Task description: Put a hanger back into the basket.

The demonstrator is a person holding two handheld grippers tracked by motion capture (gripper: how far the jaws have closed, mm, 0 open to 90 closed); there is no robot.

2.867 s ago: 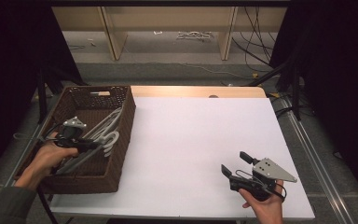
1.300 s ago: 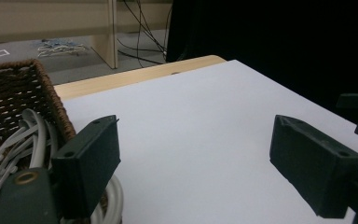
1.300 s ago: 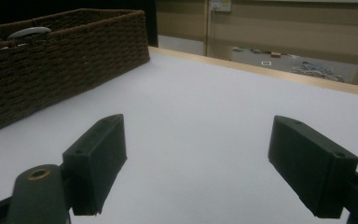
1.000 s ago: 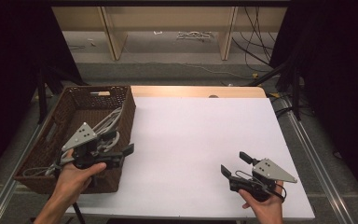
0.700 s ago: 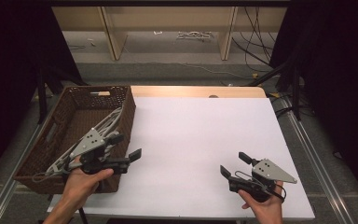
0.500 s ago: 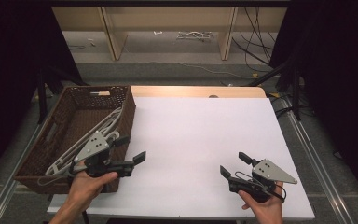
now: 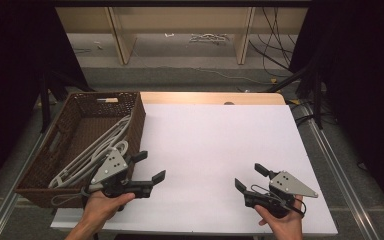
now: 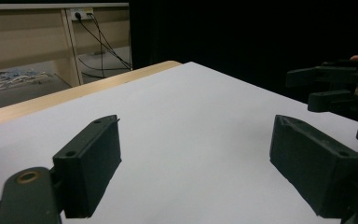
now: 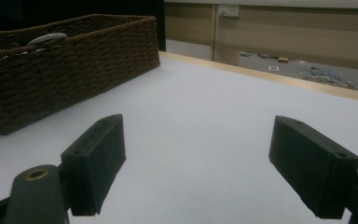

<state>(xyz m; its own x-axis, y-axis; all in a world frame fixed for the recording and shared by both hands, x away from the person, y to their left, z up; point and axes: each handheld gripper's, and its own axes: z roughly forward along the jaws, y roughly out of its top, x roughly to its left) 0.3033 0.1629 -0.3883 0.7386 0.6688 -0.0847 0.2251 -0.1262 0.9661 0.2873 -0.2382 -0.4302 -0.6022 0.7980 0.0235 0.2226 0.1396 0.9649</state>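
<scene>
While white hangers (image 7: pixel 92 155) lie in the wicker basket (image 7: pixel 32 172), none sits on the bench (image 7: pixel 215 150); left tool (image 7: pixel 149 168) and right tool (image 7: pixel 248 177) spread, empty: unloading judged unstarted.

Counted items: one wicker basket (image 7: pixel 40 170) at frame left, one bundle of white hangers (image 7: pixel 97 150) inside it; individual hangers could not be counted.

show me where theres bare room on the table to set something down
The white tabletop is bare from the wicker basket across to its right edge, and between the left tongs and right tongs. Crowded: the basket, full of white hangers.
</scene>
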